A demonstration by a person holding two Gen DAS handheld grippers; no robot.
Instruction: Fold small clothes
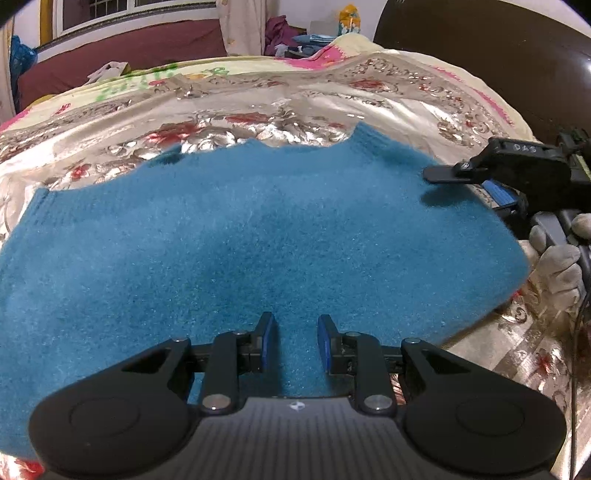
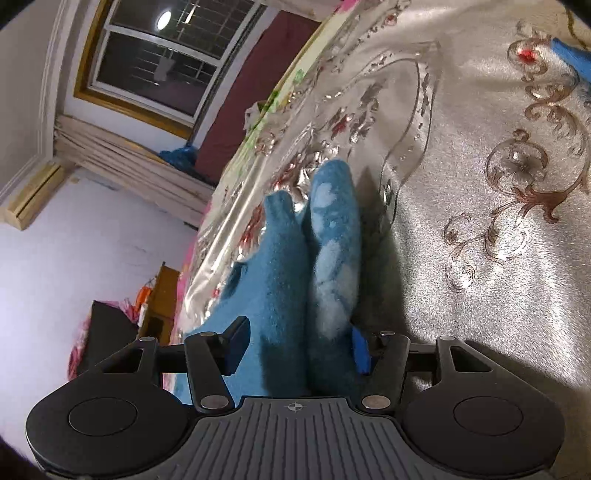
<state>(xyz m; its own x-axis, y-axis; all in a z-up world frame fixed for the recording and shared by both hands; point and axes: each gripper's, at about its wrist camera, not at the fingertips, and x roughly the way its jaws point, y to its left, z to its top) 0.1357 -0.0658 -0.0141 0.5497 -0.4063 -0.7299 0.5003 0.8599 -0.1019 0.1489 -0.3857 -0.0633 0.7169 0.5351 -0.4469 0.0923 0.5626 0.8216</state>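
Observation:
A small blue fuzzy sweater (image 1: 258,236) lies spread flat on the flowered bedspread (image 1: 258,107). My left gripper (image 1: 295,341) hovers over its near edge, jaws open a little, with nothing between them. My right gripper (image 1: 439,173) is at the sweater's right edge in the left wrist view, held by a gloved hand (image 1: 557,266). In the right wrist view the right gripper (image 2: 299,349) is open, with a bunched fold of the sweater (image 2: 295,266) lying between its fingers; its paler patterned side (image 2: 334,236) faces right.
A dark headboard (image 1: 498,55) stands at the far right. A pile of clothes (image 1: 284,33) and a maroon bench lie beyond the bed. A window (image 2: 162,55) and a wall (image 2: 92,229) show to the right gripper's left.

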